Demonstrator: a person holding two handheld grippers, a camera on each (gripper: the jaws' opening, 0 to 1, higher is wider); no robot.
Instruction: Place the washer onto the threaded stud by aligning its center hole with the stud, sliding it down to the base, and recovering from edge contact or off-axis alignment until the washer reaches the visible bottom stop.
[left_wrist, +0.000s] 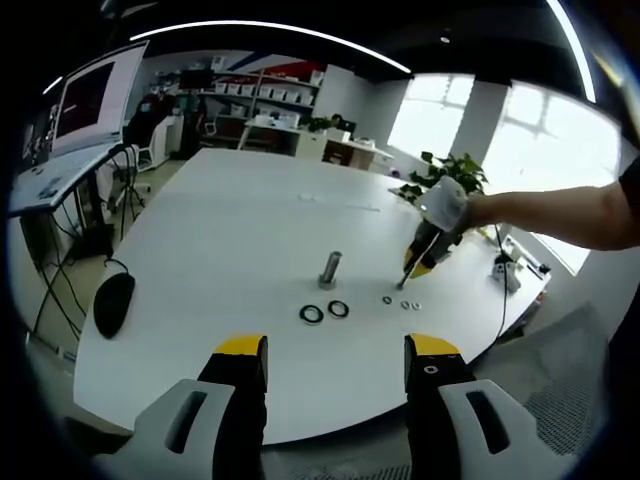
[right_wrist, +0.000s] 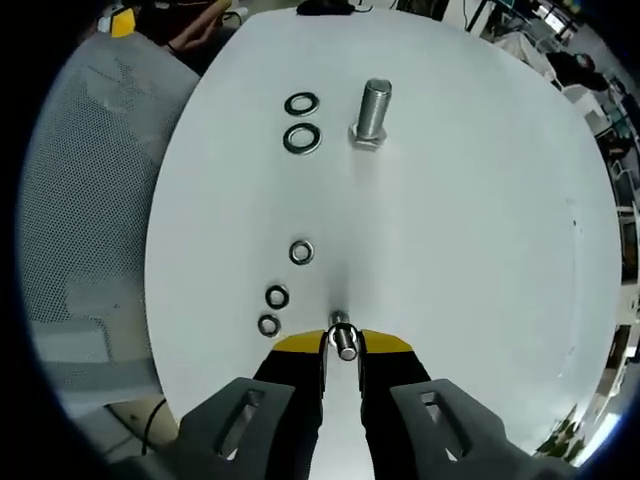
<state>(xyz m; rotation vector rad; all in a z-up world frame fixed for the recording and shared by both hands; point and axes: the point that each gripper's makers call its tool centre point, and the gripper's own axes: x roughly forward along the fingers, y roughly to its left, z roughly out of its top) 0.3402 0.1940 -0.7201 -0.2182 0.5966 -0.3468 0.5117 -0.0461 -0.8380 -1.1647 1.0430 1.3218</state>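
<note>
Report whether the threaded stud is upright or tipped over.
Upright. The threaded stud stands on its hex base on the white table, shaft rising clear, with no washer on it; the left gripper view agrees.

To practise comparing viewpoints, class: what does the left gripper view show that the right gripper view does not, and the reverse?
Left gripper view: the left gripper with jaws open and empty, a black mouse, a plant by the windows, and the right gripper seen from outside, tip down near the table, on a person's arm.
Right gripper view: a close look along the right gripper's own jaws, closed on a small metal part.
Shared: the white table, the upright threaded stud, two large dark washers beside it, and small washers.
</note>
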